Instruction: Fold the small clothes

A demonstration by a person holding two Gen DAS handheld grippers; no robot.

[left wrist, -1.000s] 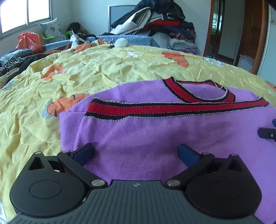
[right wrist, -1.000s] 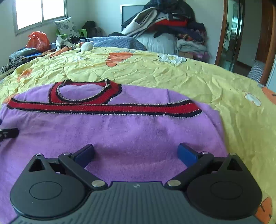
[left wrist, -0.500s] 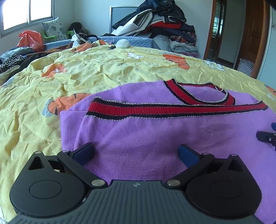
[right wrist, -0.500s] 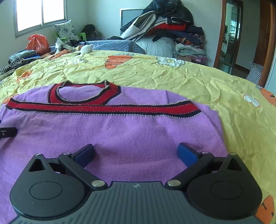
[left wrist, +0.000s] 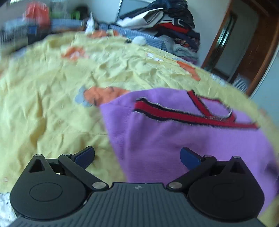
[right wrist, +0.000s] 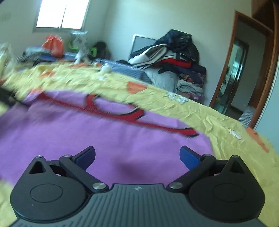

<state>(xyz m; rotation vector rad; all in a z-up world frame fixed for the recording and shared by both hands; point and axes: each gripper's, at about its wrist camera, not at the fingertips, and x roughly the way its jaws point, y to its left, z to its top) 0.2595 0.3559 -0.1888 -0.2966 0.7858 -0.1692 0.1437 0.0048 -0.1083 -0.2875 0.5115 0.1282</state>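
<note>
Purple top [left wrist: 174, 139] spread flat on bed [left wrist: 52, 104], under and ahead of both claws: left claw [left wrist: 137, 157] and right claw [right wrist: 137, 156] released, holding nothing. Soft, light knit, probably limp through blur; best pinched at side edges

- A home bedroom.
- A bed [right wrist: 200, 111] under a yellow sheet fills the room.
- Clothes pile [right wrist: 174, 54] heaped at its far end.
- Window [right wrist: 62, 14] on the wall; wooden door frame [right wrist: 225, 73] on the right.
</note>
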